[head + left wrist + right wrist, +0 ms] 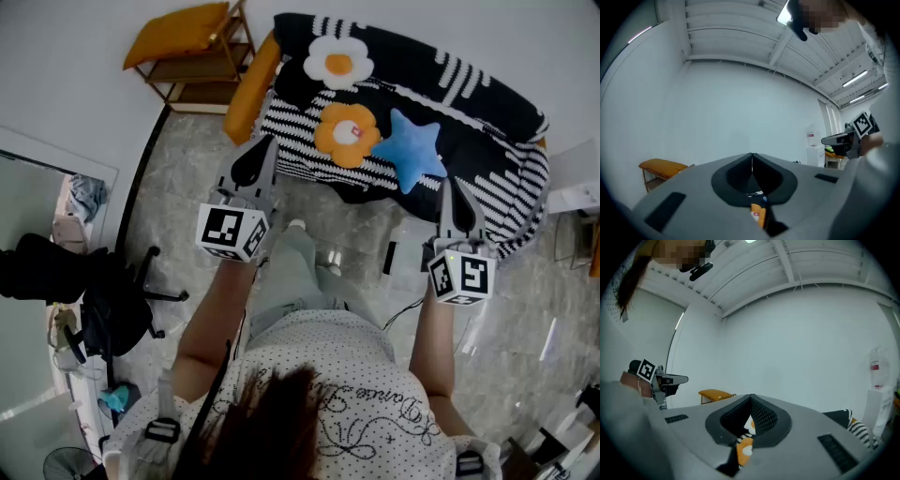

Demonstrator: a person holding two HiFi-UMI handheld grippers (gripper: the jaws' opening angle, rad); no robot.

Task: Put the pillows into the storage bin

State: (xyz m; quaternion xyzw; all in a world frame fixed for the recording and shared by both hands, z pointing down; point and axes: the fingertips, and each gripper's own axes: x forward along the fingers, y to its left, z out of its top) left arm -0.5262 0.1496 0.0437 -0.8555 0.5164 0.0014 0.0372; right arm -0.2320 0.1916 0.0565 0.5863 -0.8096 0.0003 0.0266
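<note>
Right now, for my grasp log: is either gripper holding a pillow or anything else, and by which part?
Nothing is held: the left gripper and the right gripper are both shut and empty, clear of the pillows.

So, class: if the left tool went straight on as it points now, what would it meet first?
Probably the bare white wall: the left tool, shut, points level, apparently above the sofa. Depth is hard to judge.

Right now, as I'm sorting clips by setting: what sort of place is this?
Likely an indoor studio or office corner staged as a lounge: a striped black-and-white sofa bearing a blue star pillow, a wooden rack with an orange cushion, and a black office chair on marbled floor tiles.
</note>
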